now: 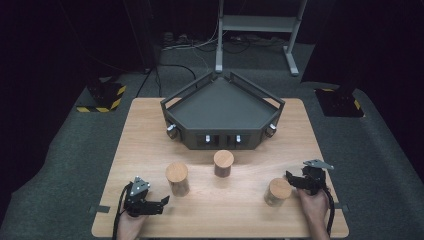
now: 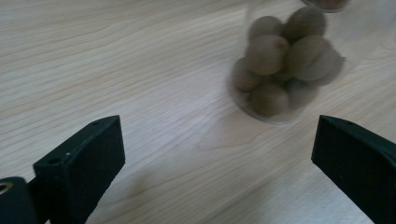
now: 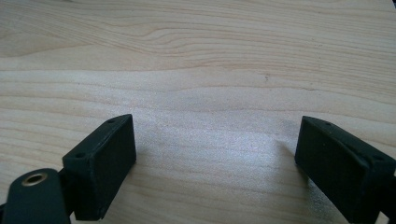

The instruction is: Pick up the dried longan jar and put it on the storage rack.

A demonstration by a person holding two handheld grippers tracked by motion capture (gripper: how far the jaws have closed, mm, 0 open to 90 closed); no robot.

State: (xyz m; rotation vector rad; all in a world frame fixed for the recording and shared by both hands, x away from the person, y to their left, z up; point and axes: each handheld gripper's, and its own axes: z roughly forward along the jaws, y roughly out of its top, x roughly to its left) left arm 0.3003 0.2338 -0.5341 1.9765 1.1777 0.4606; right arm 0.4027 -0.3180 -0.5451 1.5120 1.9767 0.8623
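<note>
Three clear jars with round wooden lids stand on the wooden table [image 1: 150, 130]: a left jar [image 1: 177, 178], a middle jar [image 1: 223, 162] and a right jar [image 1: 277, 191]. My left gripper [image 1: 161, 203] lies at the front left and points toward the left jar. In the left gripper view its jaws [image 2: 215, 154] stand wide open over bare wood, and a jar of brown round balls [image 2: 280, 70] stands ahead, slightly blurred and apart from them. My right gripper [image 1: 292, 181] sits beside the right jar, open [image 3: 215, 149], with bare tabletop between its fingers.
A dark five-sided tray [image 1: 222, 107] with low walls and knobs on its front stands at the back middle of the table. A metal stand [image 1: 257, 30] and cables lie on the floor beyond. Bare wood stretches between the jars and the table's front edge.
</note>
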